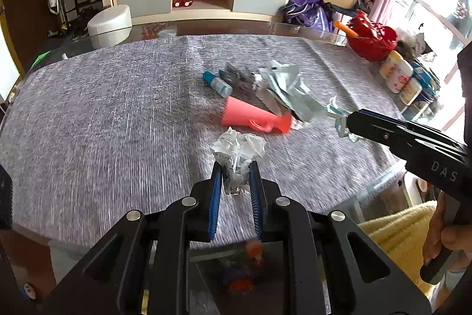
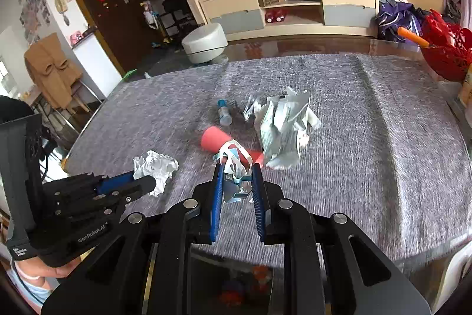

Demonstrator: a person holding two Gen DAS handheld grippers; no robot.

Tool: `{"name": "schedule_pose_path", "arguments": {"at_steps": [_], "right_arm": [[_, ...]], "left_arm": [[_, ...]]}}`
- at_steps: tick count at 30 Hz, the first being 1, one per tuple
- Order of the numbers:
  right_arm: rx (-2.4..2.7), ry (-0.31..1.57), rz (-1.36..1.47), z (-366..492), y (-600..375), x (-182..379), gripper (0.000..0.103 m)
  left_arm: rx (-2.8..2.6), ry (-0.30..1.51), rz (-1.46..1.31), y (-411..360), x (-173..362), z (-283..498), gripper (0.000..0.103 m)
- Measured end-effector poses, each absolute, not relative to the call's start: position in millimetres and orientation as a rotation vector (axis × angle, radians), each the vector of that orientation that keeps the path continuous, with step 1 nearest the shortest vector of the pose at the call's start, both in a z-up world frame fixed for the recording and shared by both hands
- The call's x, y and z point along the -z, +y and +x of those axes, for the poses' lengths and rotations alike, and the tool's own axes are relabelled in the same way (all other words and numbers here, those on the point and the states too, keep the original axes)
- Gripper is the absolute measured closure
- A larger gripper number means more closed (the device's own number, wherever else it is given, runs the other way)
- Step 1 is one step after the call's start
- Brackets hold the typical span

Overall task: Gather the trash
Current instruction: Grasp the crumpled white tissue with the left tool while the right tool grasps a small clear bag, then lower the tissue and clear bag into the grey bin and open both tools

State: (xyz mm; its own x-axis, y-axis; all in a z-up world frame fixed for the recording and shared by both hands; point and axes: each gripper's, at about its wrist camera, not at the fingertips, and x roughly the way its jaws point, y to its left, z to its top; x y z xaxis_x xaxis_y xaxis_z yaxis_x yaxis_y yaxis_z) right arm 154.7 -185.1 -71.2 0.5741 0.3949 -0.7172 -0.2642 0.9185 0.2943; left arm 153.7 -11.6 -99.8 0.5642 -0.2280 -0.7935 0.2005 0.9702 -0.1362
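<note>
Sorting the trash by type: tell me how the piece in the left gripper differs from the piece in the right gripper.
The crumpled paper ball in the left gripper is a plain white wad with some print; the torn wrapper in the right gripper is white with blue and red edges. The paper ball is a compact lump; the wrapper is loose, looping strips. Both are light scraps, pinched between blue pads and off the grey tablecloth.

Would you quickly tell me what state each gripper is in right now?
Left gripper: shut on the crumpled white paper.
Right gripper: shut on the white-and-blue wrapper scrap.
</note>
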Motion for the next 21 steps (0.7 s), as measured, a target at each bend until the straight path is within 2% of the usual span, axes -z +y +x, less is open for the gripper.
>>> {"name": "schedule_pose_path", "arguments": {"at_steps": [9,21], "right_arm": [[-0.380,0.895,0.135,99.7,-184.4,76.3,0.083],[-0.360,1.011,0.097,48.9,-173.3,129.2,0.083]], "left_arm": [[0.281,0.928,-0.027,-21.1,94.7,88.4,0.086],[0.281,1.023,-0.032,-20.9,141.7,31.9,0.086]]}}
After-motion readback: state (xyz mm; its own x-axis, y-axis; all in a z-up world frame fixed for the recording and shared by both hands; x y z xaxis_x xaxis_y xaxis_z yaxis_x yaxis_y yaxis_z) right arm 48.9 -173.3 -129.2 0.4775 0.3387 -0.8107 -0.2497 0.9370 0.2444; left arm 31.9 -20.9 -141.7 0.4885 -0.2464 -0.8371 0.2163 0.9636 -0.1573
